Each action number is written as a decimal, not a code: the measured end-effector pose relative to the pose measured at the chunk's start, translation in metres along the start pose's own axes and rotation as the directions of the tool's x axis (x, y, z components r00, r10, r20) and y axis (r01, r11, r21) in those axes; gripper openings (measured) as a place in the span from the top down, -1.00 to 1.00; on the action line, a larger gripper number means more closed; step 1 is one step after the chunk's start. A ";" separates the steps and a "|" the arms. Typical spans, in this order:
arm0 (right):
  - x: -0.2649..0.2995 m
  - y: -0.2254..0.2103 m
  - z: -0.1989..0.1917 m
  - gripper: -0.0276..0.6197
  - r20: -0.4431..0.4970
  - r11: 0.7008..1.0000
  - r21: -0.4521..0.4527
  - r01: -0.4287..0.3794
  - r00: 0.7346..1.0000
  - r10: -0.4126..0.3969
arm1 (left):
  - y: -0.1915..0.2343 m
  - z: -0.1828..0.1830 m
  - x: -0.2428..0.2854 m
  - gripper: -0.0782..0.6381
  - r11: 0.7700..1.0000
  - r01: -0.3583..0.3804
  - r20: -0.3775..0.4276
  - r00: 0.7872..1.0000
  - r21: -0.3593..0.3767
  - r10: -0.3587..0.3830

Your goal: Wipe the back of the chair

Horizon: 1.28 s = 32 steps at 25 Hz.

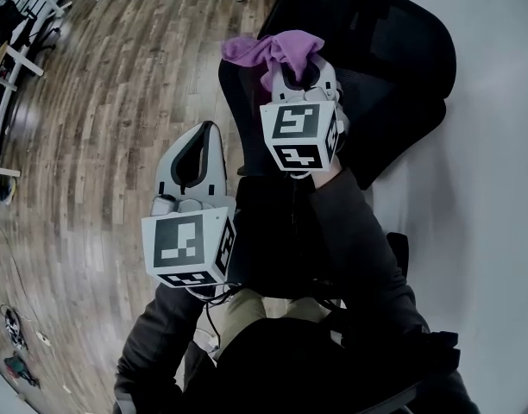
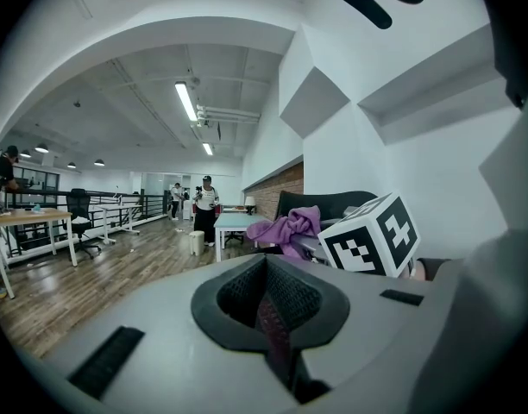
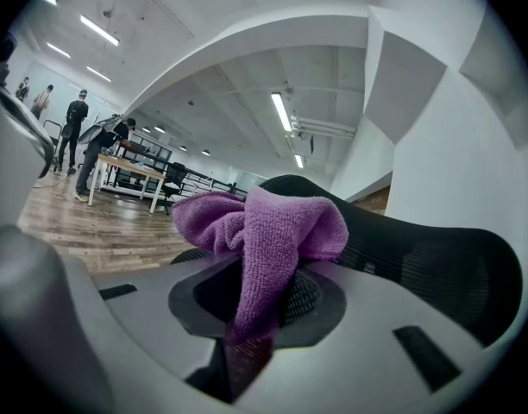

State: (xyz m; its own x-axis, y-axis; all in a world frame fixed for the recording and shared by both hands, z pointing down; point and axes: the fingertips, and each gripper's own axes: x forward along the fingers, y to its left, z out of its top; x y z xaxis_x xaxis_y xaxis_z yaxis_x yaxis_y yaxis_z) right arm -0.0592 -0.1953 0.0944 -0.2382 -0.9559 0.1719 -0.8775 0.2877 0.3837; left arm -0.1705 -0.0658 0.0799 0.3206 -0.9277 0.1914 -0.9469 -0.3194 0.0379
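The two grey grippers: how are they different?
The right grey gripper is shut on a purple fuzzy cloth; the left grey gripper is shut on nothing. The right gripper is by the black mesh chair back; the left gripper is off to the side, over the wooden floor. Both carry a black-and-white marker cube.

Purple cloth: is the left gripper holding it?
No, the purple cloth is pinched in the right gripper, while the left gripper has its jaws together on nothing.
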 end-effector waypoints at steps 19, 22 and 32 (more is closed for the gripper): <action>-0.029 -0.092 -0.068 0.66 -0.056 0.994 0.013 0.111 0.992 -0.110 | -0.090 -0.002 0.043 0.76 0.991 0.123 -0.018 0.992 0.060 -0.123; -0.039 -0.107 -0.074 0.66 -0.060 0.992 0.008 0.125 0.990 -0.124 | -0.107 0.002 0.047 0.76 0.987 0.146 -0.018 0.989 0.070 -0.145; -0.075 -0.162 -0.096 0.67 -0.079 0.983 -0.022 0.184 0.979 -0.186 | -0.172 0.007 0.061 0.76 0.968 0.233 -0.033 0.972 0.098 -0.231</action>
State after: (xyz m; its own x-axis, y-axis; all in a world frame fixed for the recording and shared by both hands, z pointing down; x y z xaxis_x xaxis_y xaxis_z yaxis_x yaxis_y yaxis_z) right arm 0.1406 -0.1647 0.1061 -0.0375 -0.9849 0.1689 -0.8970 0.1077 0.4288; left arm 0.0118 -0.0693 0.0784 0.5292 -0.8221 0.2099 -0.8390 -0.5439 -0.0151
